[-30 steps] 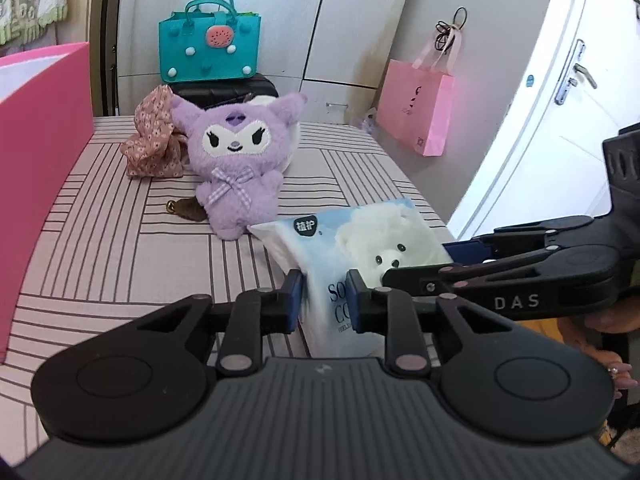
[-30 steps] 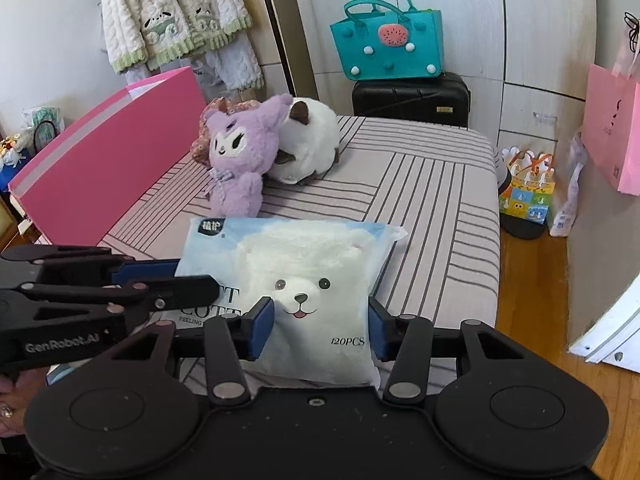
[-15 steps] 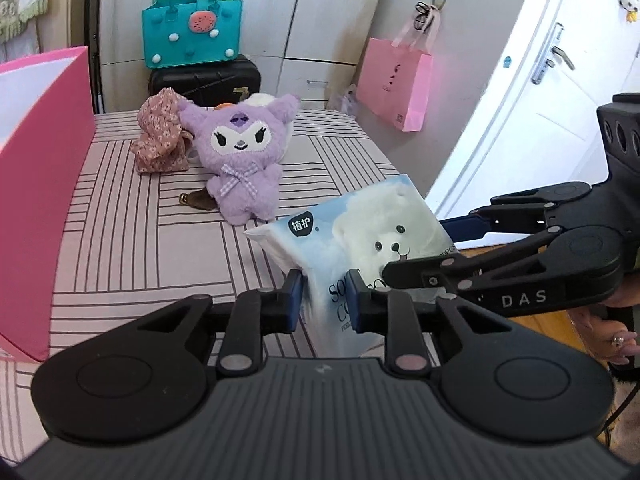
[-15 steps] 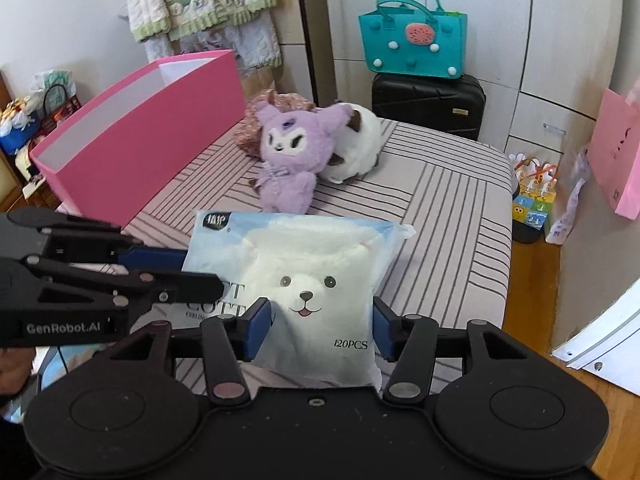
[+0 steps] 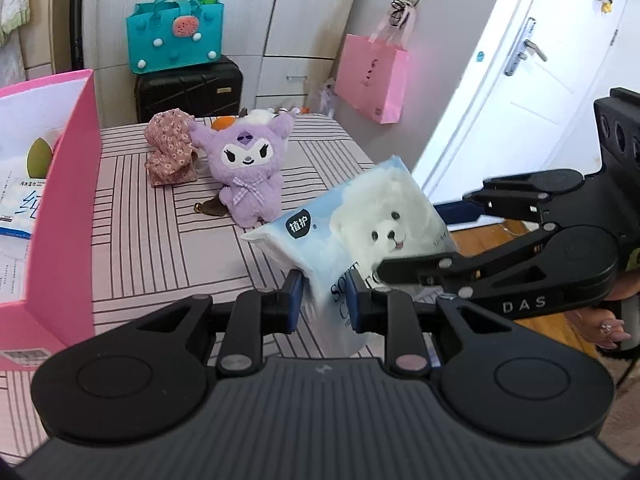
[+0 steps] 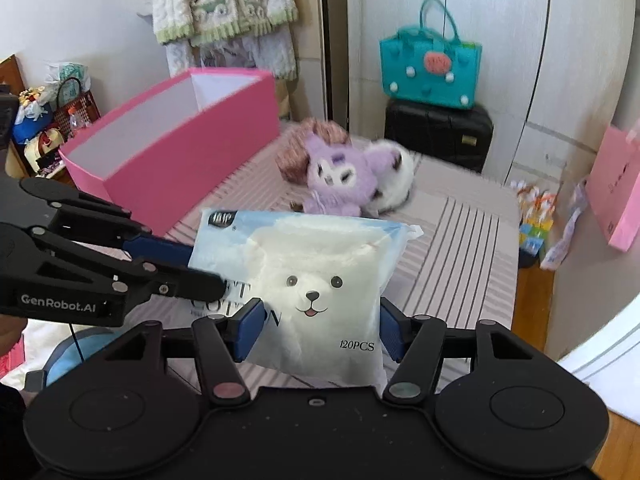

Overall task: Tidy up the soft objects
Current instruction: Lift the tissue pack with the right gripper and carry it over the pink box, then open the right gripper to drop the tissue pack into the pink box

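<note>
The cotton-pad pack (image 6: 320, 288) has risen clear of the striped bed (image 5: 160, 248), hanging in the air. The left gripper (image 5: 322, 300) pinches its edge with jaws nearly closed. The right gripper (image 6: 320, 330) has just been opening its jaws; the pack sits between them, the pads barely touching, if at all. The lift probably rests on the left hand. The pink box (image 6: 180, 152), likely the destination, lies at ten o'clock, the purple plush (image 6: 340, 176) at twelve.

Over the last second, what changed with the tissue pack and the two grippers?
The tissue pack has been lifted off the bed toward the pink box. The left gripper stays clamped on it; the right gripper has just been opening around it. The purple plush stayed put.
</note>
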